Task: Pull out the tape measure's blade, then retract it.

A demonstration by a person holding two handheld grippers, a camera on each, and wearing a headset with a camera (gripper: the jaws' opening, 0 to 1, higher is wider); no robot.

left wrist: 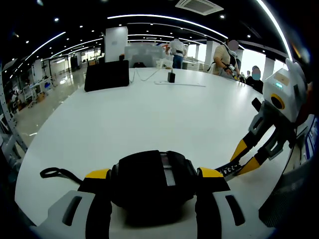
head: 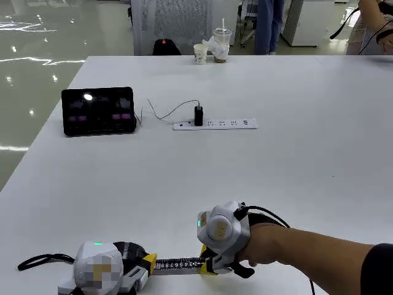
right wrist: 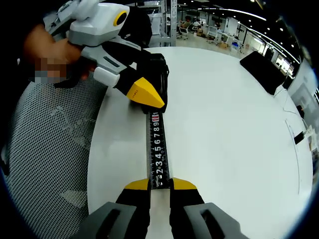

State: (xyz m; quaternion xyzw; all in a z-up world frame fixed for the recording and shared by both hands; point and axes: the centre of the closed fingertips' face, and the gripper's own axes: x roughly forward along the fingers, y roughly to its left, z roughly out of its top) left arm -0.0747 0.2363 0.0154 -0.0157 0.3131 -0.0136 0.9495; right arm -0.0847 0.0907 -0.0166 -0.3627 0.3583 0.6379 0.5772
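Observation:
A black tape measure case (left wrist: 152,177) sits between the yellow-tipped fingers of my left gripper (left wrist: 154,174), which is shut on it near the table's front edge (head: 132,255). A black wrist strap (head: 43,260) trails from the case to the left. A short length of the blade (right wrist: 157,152), about ten centimetres of numbered marks, runs from the case (right wrist: 154,67) to my right gripper (right wrist: 159,185), which is shut on the blade's end. In the head view the blade (head: 178,265) lies flat between the left gripper and the right gripper (head: 207,266).
A black tablet (head: 98,110) stands at the back left of the white table (head: 295,153). A white power strip (head: 215,124) with a black plug lies mid-table. Cups (head: 212,50) stand at the far edge. People are standing beyond the table.

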